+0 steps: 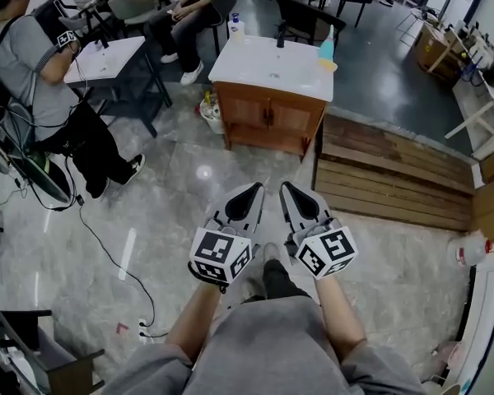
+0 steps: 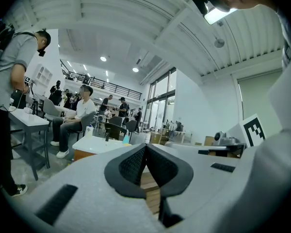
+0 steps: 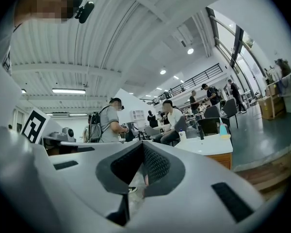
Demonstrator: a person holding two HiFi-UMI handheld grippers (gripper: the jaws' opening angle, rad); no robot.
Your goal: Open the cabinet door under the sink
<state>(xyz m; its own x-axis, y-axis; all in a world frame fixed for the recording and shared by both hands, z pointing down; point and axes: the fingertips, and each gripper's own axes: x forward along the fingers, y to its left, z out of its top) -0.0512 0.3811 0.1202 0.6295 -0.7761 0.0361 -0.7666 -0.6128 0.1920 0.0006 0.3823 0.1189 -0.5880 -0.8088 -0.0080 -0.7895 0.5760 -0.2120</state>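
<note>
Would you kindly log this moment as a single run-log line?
stage: before contact | left gripper: shut, empty | right gripper: shut, empty | cabinet doors: closed, untouched

cabinet doors (image 1: 270, 115): handles too small for me to tell. in left gripper view my left gripper (image 2: 145, 149) hides most of the cabinet (image 2: 81, 154). standing person (image 1: 33, 89) cut by left edge. bottle (image 1: 471, 250) at right, label unreadable.
</note>
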